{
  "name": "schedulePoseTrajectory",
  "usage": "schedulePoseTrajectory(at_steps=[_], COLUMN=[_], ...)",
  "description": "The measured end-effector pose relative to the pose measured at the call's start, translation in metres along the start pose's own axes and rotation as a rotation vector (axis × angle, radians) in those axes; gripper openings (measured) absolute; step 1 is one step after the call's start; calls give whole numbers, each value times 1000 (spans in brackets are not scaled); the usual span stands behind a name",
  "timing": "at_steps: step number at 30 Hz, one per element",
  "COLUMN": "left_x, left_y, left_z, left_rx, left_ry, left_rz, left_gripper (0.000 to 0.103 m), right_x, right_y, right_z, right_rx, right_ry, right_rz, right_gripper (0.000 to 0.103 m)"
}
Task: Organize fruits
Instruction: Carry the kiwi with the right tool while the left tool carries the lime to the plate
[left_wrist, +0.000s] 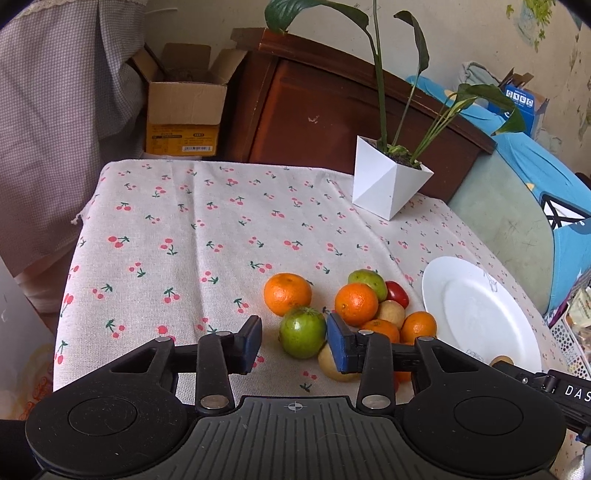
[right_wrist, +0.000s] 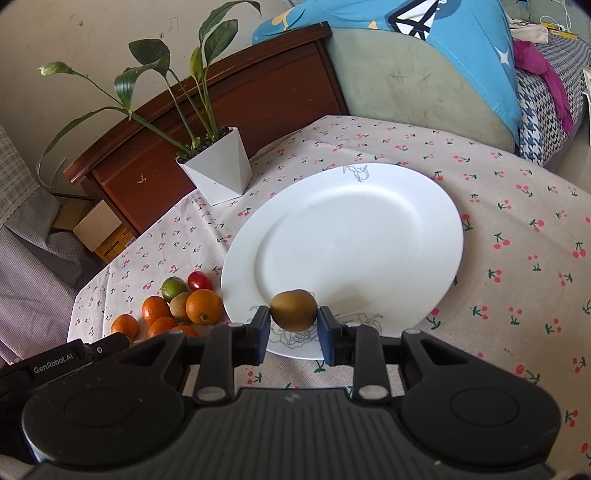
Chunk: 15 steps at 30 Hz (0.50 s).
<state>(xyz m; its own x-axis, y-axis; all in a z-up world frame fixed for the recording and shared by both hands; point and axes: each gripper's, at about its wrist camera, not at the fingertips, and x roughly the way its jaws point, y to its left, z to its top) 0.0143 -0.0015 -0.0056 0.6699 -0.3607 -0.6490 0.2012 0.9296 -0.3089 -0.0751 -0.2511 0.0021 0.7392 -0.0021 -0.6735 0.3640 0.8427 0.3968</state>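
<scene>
A pile of fruit lies on the cherry-print cloth: oranges (left_wrist: 356, 303), a second green fruit (left_wrist: 367, 282), a red one (left_wrist: 397, 291) and tan ones (left_wrist: 390, 312). One orange (left_wrist: 287, 293) sits apart to the left. My left gripper (left_wrist: 294, 320) is open around a green fruit (left_wrist: 303, 332); the right pad is against it and a gap shows at the left pad. My right gripper (right_wrist: 293, 314) is shut on a brown kiwi-like fruit (right_wrist: 293, 310), held over the near rim of the white plate (right_wrist: 354, 236). The same pile (right_wrist: 177, 306) appears left of the plate.
A white faceted pot with a leafy plant (left_wrist: 388, 184) stands at the back of the table. A wooden headboard (left_wrist: 314, 110) and a cardboard box (left_wrist: 184, 107) lie behind. Cushions and a blue cover (right_wrist: 424, 74) border the right side. Plate (left_wrist: 480, 314) sits right of the pile.
</scene>
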Motion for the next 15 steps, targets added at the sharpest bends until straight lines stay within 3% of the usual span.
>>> schedulePoseTrajectory(at_steps=[4,10,15], left_x=[0,-7,-14], left_y=[2,-4,-20], left_z=[0,0,3], left_rx=[-17,15,47], left_ry=[-2,-28,-48], left_rz=[-26,6,-50], left_gripper=[27,26,26], right_x=[0,0,-2], right_y=[0,-1,-7], right_z=[0,0,2], right_rx=[1,5,30], right_ry=[0,-2,-11], right_rz=[1,1,-5], right_gripper=[28,28,28])
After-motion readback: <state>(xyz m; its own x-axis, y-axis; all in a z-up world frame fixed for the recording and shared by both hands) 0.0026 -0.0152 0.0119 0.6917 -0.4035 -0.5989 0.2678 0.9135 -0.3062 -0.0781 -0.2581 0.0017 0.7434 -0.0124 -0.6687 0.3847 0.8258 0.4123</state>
